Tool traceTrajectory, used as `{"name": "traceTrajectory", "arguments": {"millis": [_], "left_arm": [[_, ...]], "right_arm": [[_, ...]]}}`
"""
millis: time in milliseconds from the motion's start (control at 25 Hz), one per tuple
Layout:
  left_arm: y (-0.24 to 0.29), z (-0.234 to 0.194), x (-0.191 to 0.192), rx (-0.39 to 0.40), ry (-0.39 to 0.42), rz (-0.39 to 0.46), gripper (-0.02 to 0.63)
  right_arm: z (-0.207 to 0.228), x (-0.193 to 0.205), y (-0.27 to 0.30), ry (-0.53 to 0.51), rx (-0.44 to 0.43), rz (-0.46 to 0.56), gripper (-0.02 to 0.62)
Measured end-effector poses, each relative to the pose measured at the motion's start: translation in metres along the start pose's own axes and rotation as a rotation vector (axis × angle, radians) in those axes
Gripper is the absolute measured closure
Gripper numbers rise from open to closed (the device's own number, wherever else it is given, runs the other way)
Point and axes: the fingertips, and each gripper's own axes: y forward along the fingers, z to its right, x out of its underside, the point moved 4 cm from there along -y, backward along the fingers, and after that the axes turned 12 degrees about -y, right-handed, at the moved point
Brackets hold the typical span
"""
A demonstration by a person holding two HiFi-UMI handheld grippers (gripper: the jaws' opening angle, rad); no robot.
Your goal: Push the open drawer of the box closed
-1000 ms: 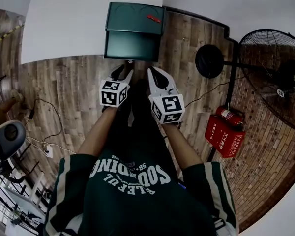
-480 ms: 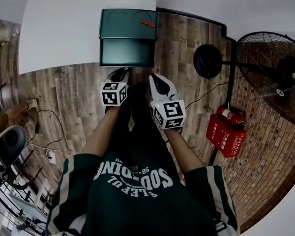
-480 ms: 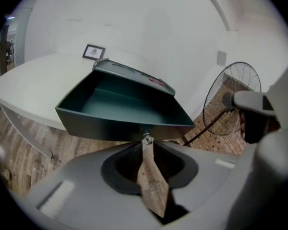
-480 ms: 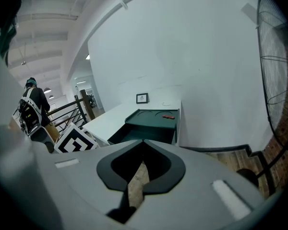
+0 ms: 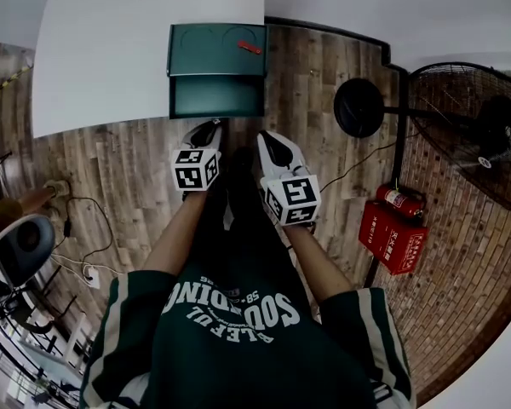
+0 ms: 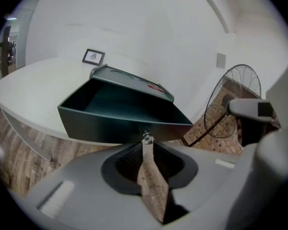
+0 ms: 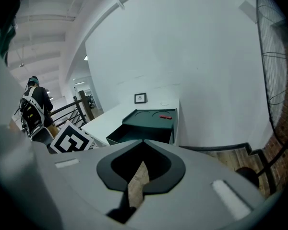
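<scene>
A dark green box point(image 5: 217, 48) stands on the white table point(image 5: 102, 58), a small red item point(image 5: 249, 47) on its lid. Its drawer point(image 5: 217, 96) is pulled out toward me and looks empty point(image 6: 115, 107). My left gripper point(image 5: 209, 129) is just short of the drawer's front, near its middle. Its jaws are closing, with a narrow gap left and nothing between them point(image 6: 146, 140). To the right, my right gripper point(image 5: 268, 139) sits level with it, shut and empty point(image 7: 144, 143), pointing at the box point(image 7: 151, 116) from the drawer's right corner.
A standing fan point(image 5: 473, 135) with a round black base point(image 5: 360, 106) is to the right on the wooden floor. A red extinguisher box point(image 5: 392, 233) lies near it. Cables point(image 5: 77, 220) trail on the floor at left. A person point(image 7: 33, 104) stands far off.
The left gripper's jaws have come closer together. The box has slid up and left in the head view as the head moved; both grippers stay just short of the drawer's front.
</scene>
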Motion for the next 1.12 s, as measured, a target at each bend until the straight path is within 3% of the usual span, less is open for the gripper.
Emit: {"name": "traceTrajectory", "arguments": {"millis": [1120], "left_arm": [[0.054, -0.010, -0.071, -0.018, -0.039, 0.024, 0.482]], "right_arm": [[0.034, 0.005, -0.002, 0.033, 0.051, -0.032, 0.594]]}}
